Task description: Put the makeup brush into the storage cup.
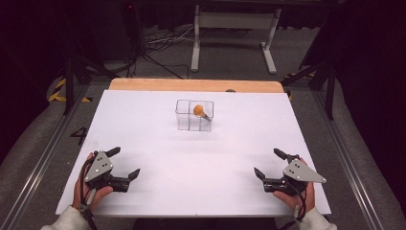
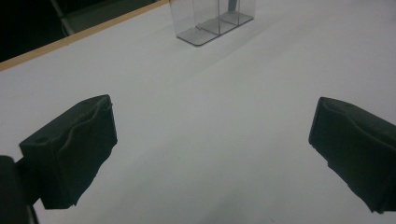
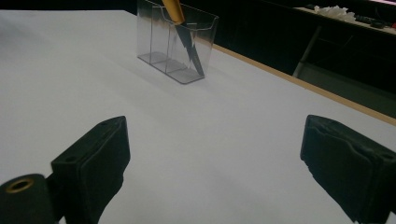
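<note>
Holder (image 3: 180, 44) top cropped — tool (image 3: 187, 39) perhaps a knife.

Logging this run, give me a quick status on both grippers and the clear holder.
Left gripper open, right gripper open, both empty at near edge. Clear holder upright mid-table, orange-handled tool leaning inside. Nothing in the way.

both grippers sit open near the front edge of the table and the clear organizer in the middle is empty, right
Not quite: the clear organizer is not empty. A tool with an orange handle stands tilted in it, as the high view shows. The left gripper and right gripper are indeed open near the front edge.
</note>
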Available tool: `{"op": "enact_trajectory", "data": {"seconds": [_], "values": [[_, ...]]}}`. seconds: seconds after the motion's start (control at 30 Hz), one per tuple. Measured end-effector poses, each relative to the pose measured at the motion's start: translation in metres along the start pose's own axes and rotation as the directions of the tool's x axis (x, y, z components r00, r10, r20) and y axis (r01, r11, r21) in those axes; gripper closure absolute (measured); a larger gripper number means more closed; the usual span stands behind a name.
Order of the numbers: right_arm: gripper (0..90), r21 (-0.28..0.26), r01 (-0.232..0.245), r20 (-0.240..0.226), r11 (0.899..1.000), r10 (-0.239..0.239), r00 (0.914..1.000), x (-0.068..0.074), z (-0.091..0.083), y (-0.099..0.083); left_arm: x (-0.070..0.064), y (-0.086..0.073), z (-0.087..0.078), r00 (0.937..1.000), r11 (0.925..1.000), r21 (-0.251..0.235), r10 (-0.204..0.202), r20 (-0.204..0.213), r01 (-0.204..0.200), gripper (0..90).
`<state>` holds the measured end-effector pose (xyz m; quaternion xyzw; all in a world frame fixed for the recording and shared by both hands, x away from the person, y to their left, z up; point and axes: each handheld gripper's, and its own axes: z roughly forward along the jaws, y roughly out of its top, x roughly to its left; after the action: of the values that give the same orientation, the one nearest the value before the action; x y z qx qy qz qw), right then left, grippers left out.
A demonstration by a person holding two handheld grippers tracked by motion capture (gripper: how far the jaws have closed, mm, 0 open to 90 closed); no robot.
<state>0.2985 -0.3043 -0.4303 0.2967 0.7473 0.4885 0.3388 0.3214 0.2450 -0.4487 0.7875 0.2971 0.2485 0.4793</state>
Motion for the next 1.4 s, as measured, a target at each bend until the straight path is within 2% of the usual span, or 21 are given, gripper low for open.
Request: {"op": "enact_trajectory", "data": {"seconds": [0.23,0.37,0.43,0.53,1.4], "values": [[9.2,0.000,0.001,0.005,1.000,-0.001,1.0000,0.0003,-0.0035,-0.0003,0.0020,-0.0024,-0.0034,0.9998,0.9996,-0.018,-0.020,0.001,0.020,1.4],[9.2,0.008,0.005,0.009,1.000,-0.005,0.9999,0.0009,-0.0033,-0.0005,0.0020,-0.0025,-0.0030,0.9999,0.9998,-0.018,-0.013,0.005,0.013,1.4],[9.2,0.011,0.014,0.009,1.000,-0.014,0.9999,0.0021,-0.0028,-0.0005,0.0024,-0.0015,-0.0044,0.9997,0.9989,-0.041,-0.023,0.007,0.023,1.4],[9.2,0.016,0.017,0.013,1.000,-0.017,0.9998,0.0033,-0.0025,-0.0006,0.0011,-0.0008,-0.0039,0.9998,0.9989,-0.043,-0.016,0.014,0.016,1.4],[9.2,0.045,0.020,0.000,0.999,-0.020,0.9998,0.0034,0.0039,-0.0047,0.0038,-0.0028,-0.0021,0.9997,0.9996,-0.023,-0.018,0.015,0.018,1.4]]}}
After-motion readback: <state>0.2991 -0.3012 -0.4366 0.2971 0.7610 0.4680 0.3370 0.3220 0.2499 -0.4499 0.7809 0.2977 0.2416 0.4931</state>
